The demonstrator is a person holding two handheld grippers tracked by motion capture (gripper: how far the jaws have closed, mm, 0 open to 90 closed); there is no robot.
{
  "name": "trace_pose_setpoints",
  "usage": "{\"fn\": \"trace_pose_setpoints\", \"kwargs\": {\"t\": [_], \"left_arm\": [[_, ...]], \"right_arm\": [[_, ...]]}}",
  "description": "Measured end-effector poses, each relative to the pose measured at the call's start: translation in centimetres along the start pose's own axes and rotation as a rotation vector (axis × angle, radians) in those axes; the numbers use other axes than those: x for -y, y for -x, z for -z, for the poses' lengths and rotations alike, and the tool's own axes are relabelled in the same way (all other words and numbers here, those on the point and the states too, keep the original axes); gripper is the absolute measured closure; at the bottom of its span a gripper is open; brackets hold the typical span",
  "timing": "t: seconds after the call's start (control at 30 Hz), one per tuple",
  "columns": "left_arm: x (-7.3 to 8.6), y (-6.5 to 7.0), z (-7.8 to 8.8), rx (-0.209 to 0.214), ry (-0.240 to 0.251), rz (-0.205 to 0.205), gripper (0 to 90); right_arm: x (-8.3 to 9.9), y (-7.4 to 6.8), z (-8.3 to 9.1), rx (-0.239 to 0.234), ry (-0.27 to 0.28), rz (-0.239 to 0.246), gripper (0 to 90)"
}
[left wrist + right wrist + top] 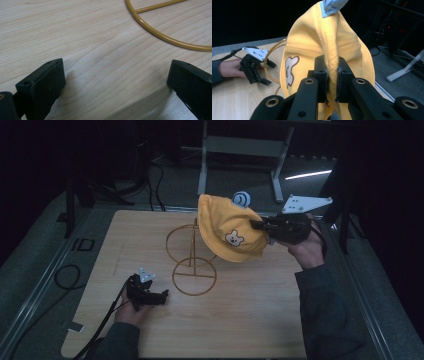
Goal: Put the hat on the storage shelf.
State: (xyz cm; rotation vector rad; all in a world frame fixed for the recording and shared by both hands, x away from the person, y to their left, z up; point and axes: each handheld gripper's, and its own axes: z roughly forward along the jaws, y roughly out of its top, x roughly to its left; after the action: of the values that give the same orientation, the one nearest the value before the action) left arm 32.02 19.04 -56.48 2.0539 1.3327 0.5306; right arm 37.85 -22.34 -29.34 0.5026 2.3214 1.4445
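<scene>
Your left gripper (161, 296) rests near the tabletop's front-left corner, jaws wide with nothing between them, so it gives no support if things shift. Just right of it the wire stand (192, 256) looks light: if the cap's rim snags the upper ring on the way down, you'll likely tip or drag the stand, since nothing pins its base. Your right gripper (261, 226) is clamped tight on a bunched fold of the cap (227, 227), held in the air above the stand toward the tabletop's back-right. The grip bites only a narrow pleat, so the fabric may slip or the cap may land skewed. It's a soft yellow cap, with a bear patch on the side, a light-blue piece on the far edge, hanging limp.
</scene>
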Motion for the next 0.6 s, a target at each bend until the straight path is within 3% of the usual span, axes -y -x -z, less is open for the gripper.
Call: {"fn": "trace_pose_setpoints", "kwargs": {"t": [0.6], "left_arm": [[0.0, 0.0, 0.0, 0.000, 0.000, 0.000, 2.0]], "right_arm": [[-1.9, -0.6, -1.7, -0.044, 0.001, 0.026, 82.1]]}}
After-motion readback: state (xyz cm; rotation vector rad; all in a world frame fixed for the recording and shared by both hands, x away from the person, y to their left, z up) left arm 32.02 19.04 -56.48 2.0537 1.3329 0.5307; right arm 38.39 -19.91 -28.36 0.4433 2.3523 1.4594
